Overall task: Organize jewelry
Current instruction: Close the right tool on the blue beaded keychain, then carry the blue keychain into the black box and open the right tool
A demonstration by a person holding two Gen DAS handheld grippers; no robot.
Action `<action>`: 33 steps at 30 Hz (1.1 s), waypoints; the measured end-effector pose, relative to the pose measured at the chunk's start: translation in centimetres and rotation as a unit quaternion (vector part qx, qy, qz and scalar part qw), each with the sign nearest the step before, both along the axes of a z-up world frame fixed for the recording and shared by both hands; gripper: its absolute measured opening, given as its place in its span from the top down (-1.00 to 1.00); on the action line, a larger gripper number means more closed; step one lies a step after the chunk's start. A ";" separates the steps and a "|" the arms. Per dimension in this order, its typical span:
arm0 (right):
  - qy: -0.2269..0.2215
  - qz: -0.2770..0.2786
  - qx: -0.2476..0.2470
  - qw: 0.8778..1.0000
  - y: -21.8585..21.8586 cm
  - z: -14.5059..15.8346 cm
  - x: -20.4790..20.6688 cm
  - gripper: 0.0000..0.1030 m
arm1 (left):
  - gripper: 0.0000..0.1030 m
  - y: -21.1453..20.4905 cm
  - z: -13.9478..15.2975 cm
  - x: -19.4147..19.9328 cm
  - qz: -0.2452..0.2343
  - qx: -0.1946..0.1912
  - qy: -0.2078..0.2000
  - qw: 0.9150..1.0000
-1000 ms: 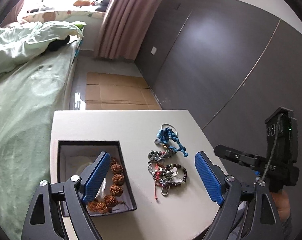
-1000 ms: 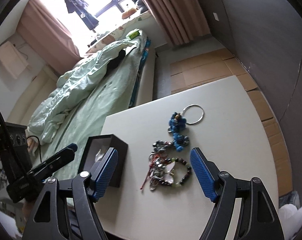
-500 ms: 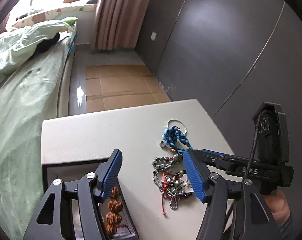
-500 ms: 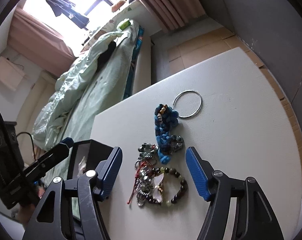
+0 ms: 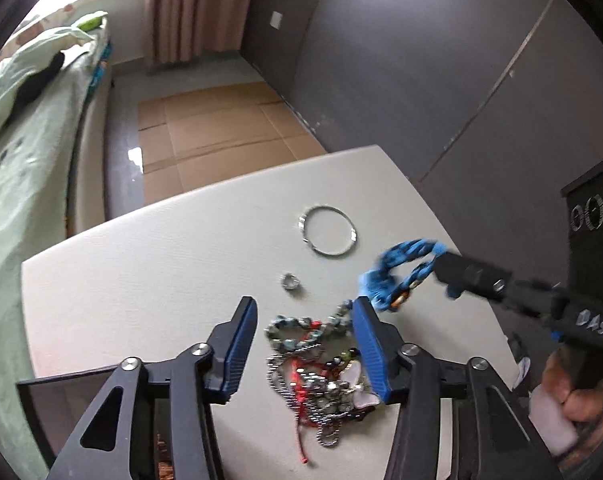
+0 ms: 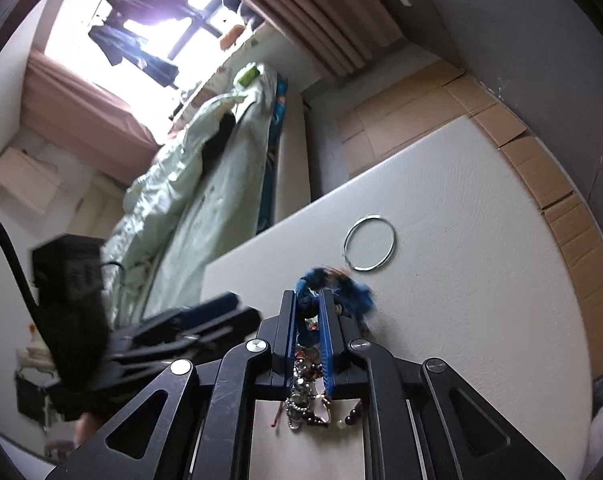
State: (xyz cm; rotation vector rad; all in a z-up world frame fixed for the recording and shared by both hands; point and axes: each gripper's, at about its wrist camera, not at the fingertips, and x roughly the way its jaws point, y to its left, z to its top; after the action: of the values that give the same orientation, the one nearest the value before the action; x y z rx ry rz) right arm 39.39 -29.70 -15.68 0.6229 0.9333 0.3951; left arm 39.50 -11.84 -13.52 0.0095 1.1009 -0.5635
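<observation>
the white table (image 5: 149,264) carries everything. at its near left corner sits the dark box (image 5: 61,396), partly hidden behind the left gripper (image 5: 305,344). that gripper hangs above the tangled heap of bracelets and chains (image 5: 317,372); its jaws have just been closing and stand half apart around the heap, no pad pressing on it. the right gripper (image 6: 307,316) has just been closing too and is clenched on the blue braided bracelet (image 5: 397,276), which bunches out past its tips, beside the heap. a silver bangle (image 5: 328,230) lies alone farther back, and a small ring (image 5: 290,281) lies between bangle and heap.
</observation>
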 end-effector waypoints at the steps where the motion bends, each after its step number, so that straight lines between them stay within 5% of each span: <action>1: -0.003 -0.003 0.001 1.000 -0.2 0.2 -0.1 0.77 | 0.03 -0.3 -0.1 0.0 -0.004 0.001 0.002 1.000; 10: -0.025 -0.034 0.018 0.999 -3.0 1.7 -1.9 0.77 | 0.05 -4.2 -1.9 -1.1 -0.064 0.028 -0.002 0.998; 20: -0.020 -0.050 0.031 0.998 -3.8 1.8 -2.2 0.77 | 0.07 -6.0 -3.5 -0.8 -0.092 0.104 -0.027 0.990; 24: -0.018 -0.047 0.030 0.998 -3.4 1.7 -1.9 0.77 | 0.56 -6.0 -3.9 0.2 -0.091 0.106 -0.021 0.990; 28: -0.013 -0.045 0.024 0.999 -3.3 1.5 -1.6 0.77 | 0.82 -5.0 -3.6 0.4 -0.087 0.089 -0.012 0.992; 33: -0.012 -0.045 0.019 0.999 -3.2 1.5 -1.6 0.77 | 0.82 -3.4 -0.7 0.3 -0.067 0.047 -0.032 0.996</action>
State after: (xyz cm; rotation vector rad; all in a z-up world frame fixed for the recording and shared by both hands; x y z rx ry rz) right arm 37.80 -32.93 -14.16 0.6899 0.8738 0.3400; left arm 39.79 -15.27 -14.19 0.1828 1.0687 -0.6263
